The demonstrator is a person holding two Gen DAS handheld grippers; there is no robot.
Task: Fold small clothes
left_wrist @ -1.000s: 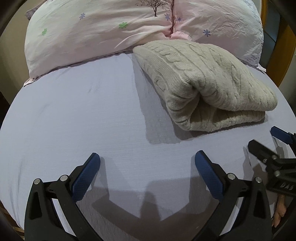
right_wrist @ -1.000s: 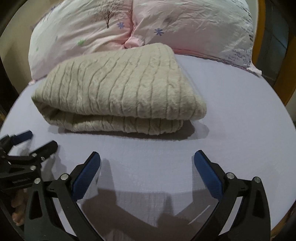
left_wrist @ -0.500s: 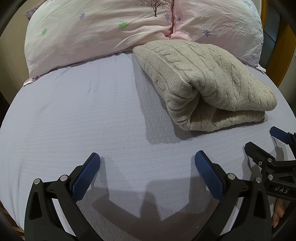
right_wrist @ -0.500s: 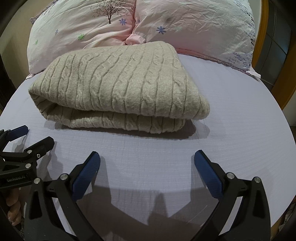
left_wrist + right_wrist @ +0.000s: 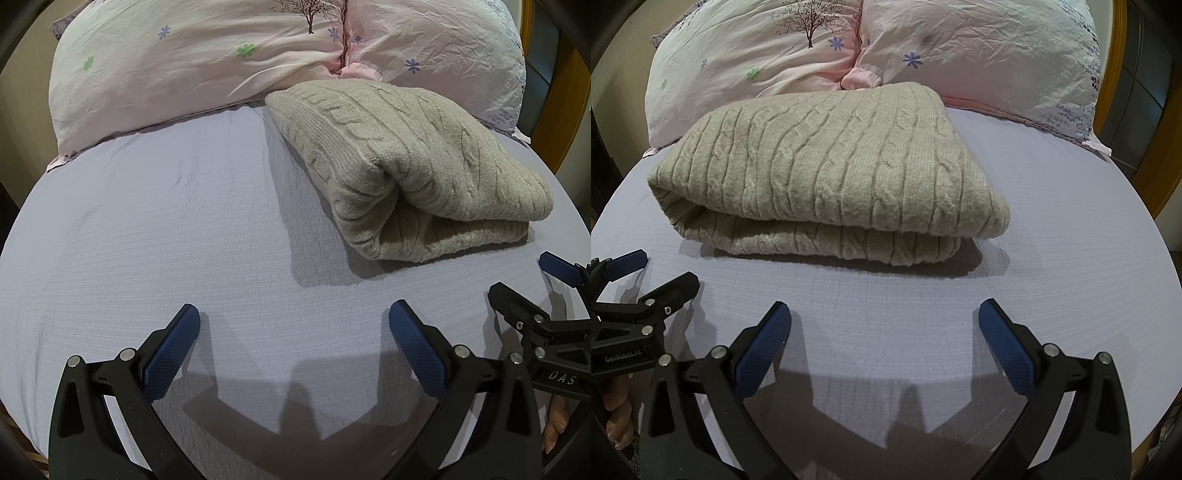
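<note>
A beige cable-knit sweater (image 5: 413,173) lies folded in a thick bundle on the lilac bed sheet (image 5: 166,229), against the pillows; it fills the middle of the right wrist view (image 5: 831,173). My left gripper (image 5: 293,334) is open and empty, hovering over bare sheet to the left of and in front of the sweater. My right gripper (image 5: 884,334) is open and empty, a short way in front of the sweater's folded edge. Each gripper shows at the edge of the other's view, the right one (image 5: 543,284) and the left one (image 5: 646,273).
Two pink floral pillows (image 5: 207,55) (image 5: 979,51) lie behind the sweater at the head of the bed. A wooden bed frame (image 5: 1115,74) rises at the far right. The bed's edge curves off at the right (image 5: 1145,295).
The right gripper's view has shifted slightly, with the sweater a little closer and lower in frame. The left gripper has barely moved. Both stay open.
</note>
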